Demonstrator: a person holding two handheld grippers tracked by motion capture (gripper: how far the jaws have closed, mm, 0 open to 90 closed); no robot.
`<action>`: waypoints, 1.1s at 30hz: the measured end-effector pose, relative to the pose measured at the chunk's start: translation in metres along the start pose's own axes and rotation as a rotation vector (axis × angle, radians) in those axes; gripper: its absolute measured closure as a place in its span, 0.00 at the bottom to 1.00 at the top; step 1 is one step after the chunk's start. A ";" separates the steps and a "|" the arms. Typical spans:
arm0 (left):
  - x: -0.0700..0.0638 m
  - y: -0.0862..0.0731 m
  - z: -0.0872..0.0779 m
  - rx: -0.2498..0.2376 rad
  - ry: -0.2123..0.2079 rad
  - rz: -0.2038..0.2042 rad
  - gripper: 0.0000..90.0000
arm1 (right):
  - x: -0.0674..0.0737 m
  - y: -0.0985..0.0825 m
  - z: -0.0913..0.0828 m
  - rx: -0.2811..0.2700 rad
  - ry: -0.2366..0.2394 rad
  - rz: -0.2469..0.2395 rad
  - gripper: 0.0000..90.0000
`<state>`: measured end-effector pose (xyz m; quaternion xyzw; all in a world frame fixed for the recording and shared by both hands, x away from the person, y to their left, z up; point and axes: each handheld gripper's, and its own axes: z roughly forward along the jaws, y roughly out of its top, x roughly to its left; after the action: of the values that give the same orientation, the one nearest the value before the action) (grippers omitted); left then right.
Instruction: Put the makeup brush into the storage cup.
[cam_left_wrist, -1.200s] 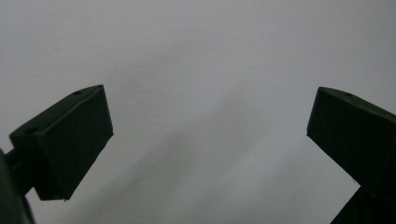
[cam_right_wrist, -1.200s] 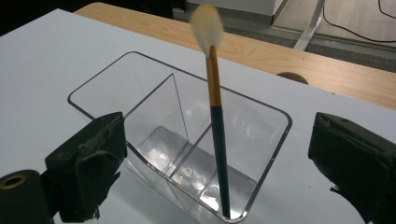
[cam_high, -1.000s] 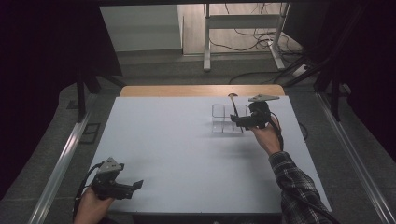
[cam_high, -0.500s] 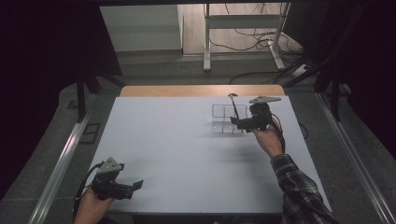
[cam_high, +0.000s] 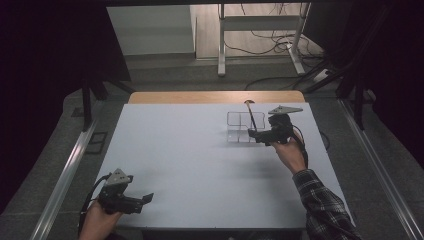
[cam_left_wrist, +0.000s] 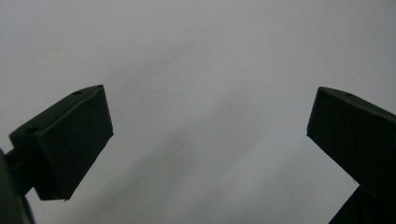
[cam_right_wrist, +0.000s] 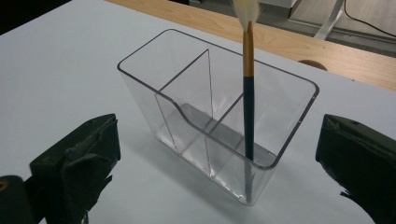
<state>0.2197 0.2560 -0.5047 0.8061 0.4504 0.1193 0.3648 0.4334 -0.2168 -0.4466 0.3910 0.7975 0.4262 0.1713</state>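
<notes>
— White tabletop (cam_high: 200, 165) is taking up most of the room, with a wooden edge running along its far side and cables trailing on the floor beyond. What is the person working on?

— A clear plastic organizer (cam_right_wrist: 219, 116) is standing near the far right of the table, and a paintbrush (cam_right_wrist: 248, 107) is leaning upright in its end compartment, pale bristles up. The right gripper (cam_right_wrist: 219, 158) is facing it from just beside.

— How is that brush going to handle?

— Light and stiff, I'd judge, with a thin, smooth handle that may be slipping if pinched loosely. Taking it on the dark shaft above the rim looks best, keeping off the soft bristles. The organizer is looking light too, so a sideways tug could be tipping it.

— And the jaws?

— The right ones are standing wide apart, gripping nothing and touching nothing. The left gripper (cam_high: 131, 199) is hovering at the near left corner, well apart from the organizer, its jaws likewise spread wide over bare table.
</notes>
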 end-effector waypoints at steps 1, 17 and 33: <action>0.000 0.000 0.000 0.000 0.000 0.000 0.01 | 0.000 0.000 0.000 0.000 0.000 -0.001 0.00; 0.000 0.000 0.000 0.004 -0.003 0.001 0.01 | 0.007 -0.005 -0.011 0.002 0.009 -0.006 0.00; 0.000 0.000 0.001 0.007 -0.006 0.003 0.01 | 0.014 -0.013 -0.017 0.023 0.022 -0.026 0.00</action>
<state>0.2197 0.2556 -0.5052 0.8084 0.4485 0.1159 0.3632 0.4078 -0.2193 -0.4460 0.3779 0.8093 0.4190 0.1633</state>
